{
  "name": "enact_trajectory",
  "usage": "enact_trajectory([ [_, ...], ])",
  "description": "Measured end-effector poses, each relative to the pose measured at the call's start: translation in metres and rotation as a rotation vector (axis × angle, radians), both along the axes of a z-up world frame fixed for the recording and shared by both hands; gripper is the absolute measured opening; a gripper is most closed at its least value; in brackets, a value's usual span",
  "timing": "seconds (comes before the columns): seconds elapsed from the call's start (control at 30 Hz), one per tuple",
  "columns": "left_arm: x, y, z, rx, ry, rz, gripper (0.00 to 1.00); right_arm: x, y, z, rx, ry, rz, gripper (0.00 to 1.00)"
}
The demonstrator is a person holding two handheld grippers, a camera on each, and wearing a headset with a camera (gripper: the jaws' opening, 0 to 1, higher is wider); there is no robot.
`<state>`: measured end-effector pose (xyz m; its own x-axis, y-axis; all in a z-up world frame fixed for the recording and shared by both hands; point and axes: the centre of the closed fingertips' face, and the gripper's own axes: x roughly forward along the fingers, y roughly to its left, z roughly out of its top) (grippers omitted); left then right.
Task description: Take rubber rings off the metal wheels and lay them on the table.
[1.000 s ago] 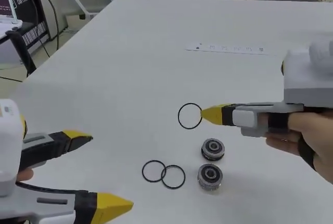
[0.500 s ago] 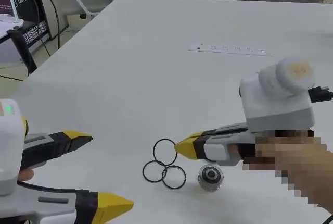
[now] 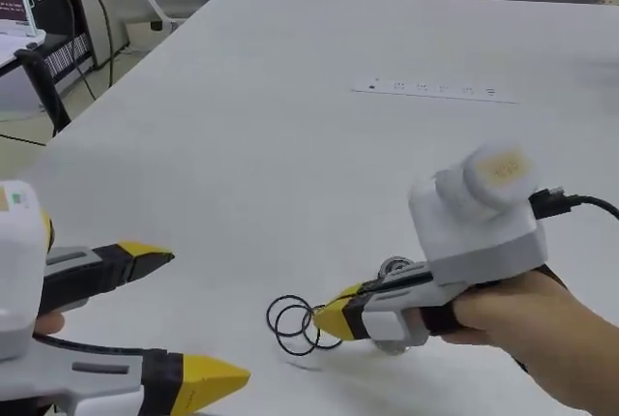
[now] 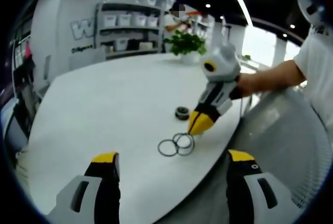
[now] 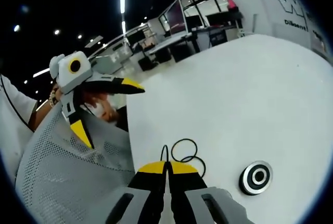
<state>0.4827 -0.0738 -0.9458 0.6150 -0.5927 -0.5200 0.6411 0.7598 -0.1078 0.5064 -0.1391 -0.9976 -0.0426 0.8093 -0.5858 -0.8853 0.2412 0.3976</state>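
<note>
My right gripper (image 3: 319,319) is low over the table, shut on a thin black rubber ring (image 5: 165,154) that stands up from its yellow tips (image 5: 166,165). The held ring meets two more black rings (image 3: 288,319) lying overlapped on the white table (image 3: 290,145). A metal wheel (image 5: 256,177) lies flat just right of the jaws; in the head view a wheel (image 3: 395,266) peeks out behind the gripper body. My left gripper (image 3: 209,316) is open and empty at the near left, apart from the rings. In the left gripper view the rings (image 4: 177,145) lie ahead, with the right gripper (image 4: 197,126) touching them and a wheel (image 4: 182,112) behind.
A flat white strip (image 3: 430,90) lies farther back on the table. Chairs and a stand (image 3: 53,19) are off the table's far left. The table's near edge runs close to the left gripper.
My right gripper has carried the ring left and down, from mid-table height to the two rings on the table. It now covers the nearer wheel. The left gripper has stayed put.
</note>
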Motion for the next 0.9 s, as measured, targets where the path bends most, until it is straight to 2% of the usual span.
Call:
enact_trajectory([
  [0.1, 0.000, 0.000, 0.000, 0.000, -0.001, 0.000, 0.85, -0.003, 0.001, -0.006, -0.017, 0.004, 0.010, 0.00],
  [0.2, 0.000, 0.000, 0.000, 0.002, 0.001, -0.001, 0.85, -0.004, 0.000, -0.010, -0.036, -0.014, 0.018, 0.00],
  [0.53, 0.000, 0.001, 0.000, -0.001, 0.000, 0.003, 0.85, 0.002, -0.005, -0.016, -0.067, -0.038, 0.003, 0.02],
  [0.67, 0.000, 0.000, 0.000, -0.001, 0.000, 0.004, 0.85, 0.004, -0.006, -0.017, -0.077, -0.048, 0.001, 0.10],
  [0.9, 0.000, 0.001, 0.001, -0.005, 0.001, 0.012, 0.85, 0.003, -0.006, -0.015, -0.085, -0.073, 0.020, 0.10],
])
